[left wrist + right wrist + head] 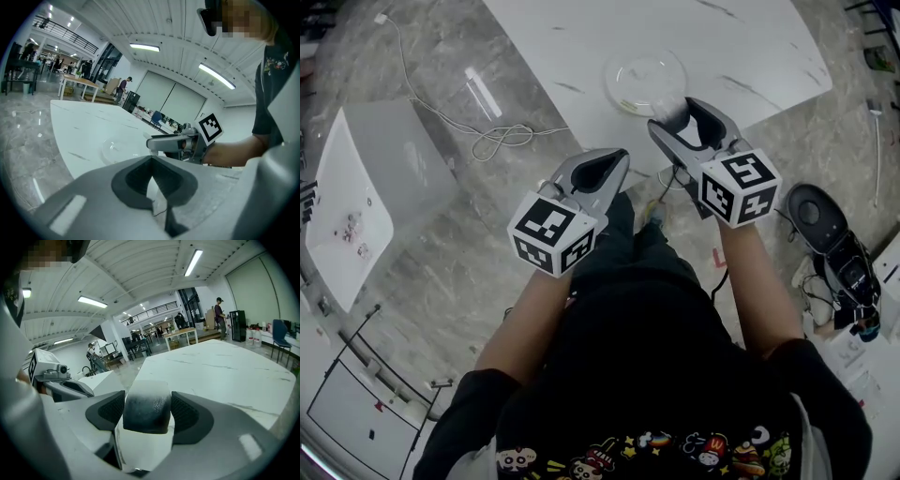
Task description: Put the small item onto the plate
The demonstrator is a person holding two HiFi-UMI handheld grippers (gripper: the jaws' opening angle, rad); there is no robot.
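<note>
Dark clothing (656,375) of the person filled the nearest ground. Beyond it, the left gripper (619,159) was found pressed together and empty, short of the tabletop (572,47) edge. On the tabletop, ahead of both grippers, the clear plate (628,67) lay bare. To its right, the right gripper (677,115) was pinching the small item (146,411) between its pads, just beside the plate's near rim and not yet on it. The item appeared stubby, pale and frosted above, dark across the middle. It was judged light, rigid and smooth, hence liable to slip. The side-on hold across its width looked adequate. Its long axis appeared to run along the jaws, pointing forward, though this could not be confirmed.
</note>
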